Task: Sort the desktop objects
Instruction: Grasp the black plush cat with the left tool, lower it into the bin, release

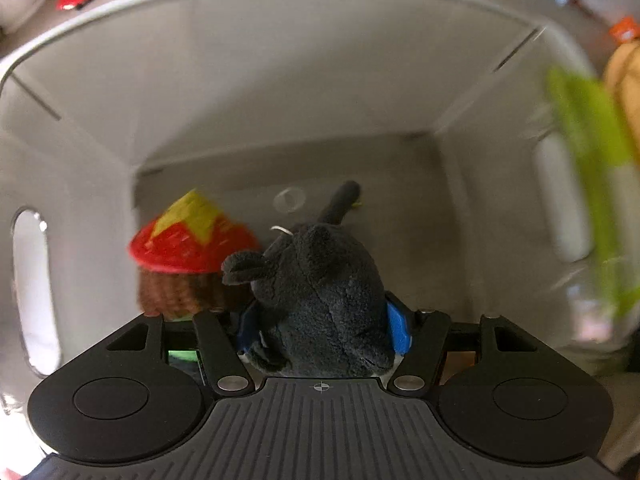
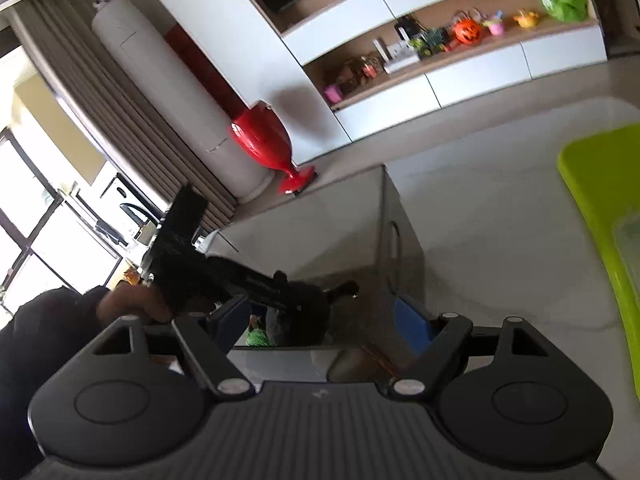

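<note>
My left gripper point(image 1: 322, 330) points straight down into a pale grey storage bin point(image 1: 280, 60) and is shut on a dark grey plush toy point(image 1: 320, 288), squeezed between the blue pads point(image 1: 398, 328). On the bin's floor just left of the plush lies a knitted brown doll with a red and yellow hat point(image 1: 192, 240). In the right wrist view, a hand holds the left gripper point(image 2: 224, 276) and the plush point(image 2: 304, 308) over the bin point(image 2: 320, 220). My right gripper point(image 2: 320, 320) hovers at the bin's near side, open, with nothing gripped.
A lime green tray point(image 2: 600, 208) lies on the pale tabletop right of the bin and shows as a green blur point(image 1: 592, 152) in the left wrist view. A red vase point(image 2: 264, 136) stands on the floor beyond. Shelves with small toys point(image 2: 464, 32) line the far wall.
</note>
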Demonstrator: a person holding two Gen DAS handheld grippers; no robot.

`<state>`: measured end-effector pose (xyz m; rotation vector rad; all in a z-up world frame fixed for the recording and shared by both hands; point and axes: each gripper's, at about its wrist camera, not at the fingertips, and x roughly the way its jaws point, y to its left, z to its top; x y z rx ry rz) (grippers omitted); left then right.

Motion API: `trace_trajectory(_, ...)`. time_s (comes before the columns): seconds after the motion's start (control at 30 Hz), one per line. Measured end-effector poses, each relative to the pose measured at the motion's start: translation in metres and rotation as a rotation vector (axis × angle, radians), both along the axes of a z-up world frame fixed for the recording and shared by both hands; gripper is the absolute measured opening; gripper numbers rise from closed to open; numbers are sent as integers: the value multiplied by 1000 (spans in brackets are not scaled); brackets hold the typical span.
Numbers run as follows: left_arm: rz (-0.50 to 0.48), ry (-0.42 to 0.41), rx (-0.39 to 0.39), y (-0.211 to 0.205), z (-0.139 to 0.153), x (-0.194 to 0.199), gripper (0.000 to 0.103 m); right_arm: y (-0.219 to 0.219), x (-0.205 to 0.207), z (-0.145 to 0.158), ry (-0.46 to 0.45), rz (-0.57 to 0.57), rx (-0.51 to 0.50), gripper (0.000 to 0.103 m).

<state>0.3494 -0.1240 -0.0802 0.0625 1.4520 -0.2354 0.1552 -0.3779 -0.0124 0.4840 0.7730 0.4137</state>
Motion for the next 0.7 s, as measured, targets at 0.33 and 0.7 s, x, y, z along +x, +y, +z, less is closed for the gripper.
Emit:
trace_trajectory(0.33,19,62,46,28,-2,-16,68,15,9,-12,32,55,-7,81)
trace_trajectory(0.7,-111,-333,126,-4,72,-55,94,31,6,6,20,83,-129,88)
